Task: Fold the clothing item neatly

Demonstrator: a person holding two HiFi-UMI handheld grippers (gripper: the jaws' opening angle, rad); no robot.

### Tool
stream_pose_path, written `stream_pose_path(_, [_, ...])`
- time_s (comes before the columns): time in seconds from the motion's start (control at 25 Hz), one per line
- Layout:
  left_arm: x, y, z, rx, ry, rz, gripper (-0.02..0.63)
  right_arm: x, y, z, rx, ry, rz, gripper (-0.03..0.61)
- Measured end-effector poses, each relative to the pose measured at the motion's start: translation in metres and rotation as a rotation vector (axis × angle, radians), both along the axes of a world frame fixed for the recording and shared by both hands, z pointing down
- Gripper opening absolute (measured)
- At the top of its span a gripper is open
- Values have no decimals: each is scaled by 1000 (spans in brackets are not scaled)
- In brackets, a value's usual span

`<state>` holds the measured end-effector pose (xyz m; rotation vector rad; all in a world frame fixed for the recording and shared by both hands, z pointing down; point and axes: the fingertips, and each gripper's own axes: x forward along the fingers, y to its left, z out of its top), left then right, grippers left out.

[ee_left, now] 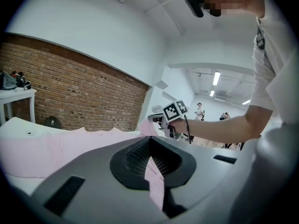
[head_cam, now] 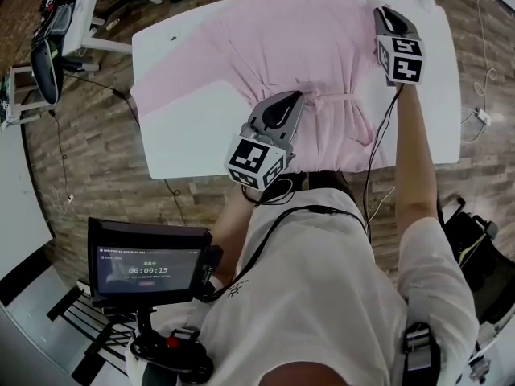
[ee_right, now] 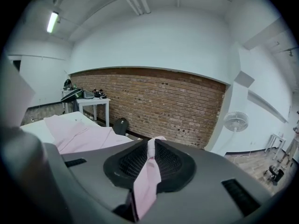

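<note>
A pink shirt [head_cam: 306, 47] lies spread on the white table [head_cam: 185, 143], its hem toward the person. My left gripper [head_cam: 299, 95] is at the shirt's near middle, shut on a pinch of pink fabric [ee_left: 154, 178] that runs up between the ribbed pads [ee_left: 135, 155]. My right gripper [head_cam: 380, 10] is at the shirt's far right edge, also shut on a strip of pink cloth [ee_right: 145, 181]. The left gripper view shows the right gripper [ee_left: 163, 120] with a raised pink fold beside it. The rest of the garment [ee_right: 79, 134] lies flat to the left.
A screen with a timer [head_cam: 149, 264] stands on a mount by the person's left side. A white side table [head_cam: 72, 14] with gear is at the far left. Cables trail over the wood floor [head_cam: 483, 111]. A brick wall [ee_left: 70, 97] and a fan [ee_right: 235, 122] stand beyond.
</note>
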<state>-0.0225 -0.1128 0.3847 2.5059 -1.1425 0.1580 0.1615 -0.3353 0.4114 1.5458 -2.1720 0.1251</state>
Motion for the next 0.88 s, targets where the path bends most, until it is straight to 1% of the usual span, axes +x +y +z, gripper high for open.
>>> stream_pose_path(0.28, [-40,11,3,-9,-11,-65,3,-82,-2,10,-12,-15,-106,52])
stream_pose_path(0.56, [-78,24,7,-22,-23,-125,3,-165,6,27,-38,-17,-210,52])
stream_pose_path(0.72, [-93,29,12,-29,-25,-148,3,-191,11,40,-53,4,-251,52])
stream_pose_path(0.88, [-100,31,15,-31,-20,-159,3,-203,15,46,-59,8,-264,52])
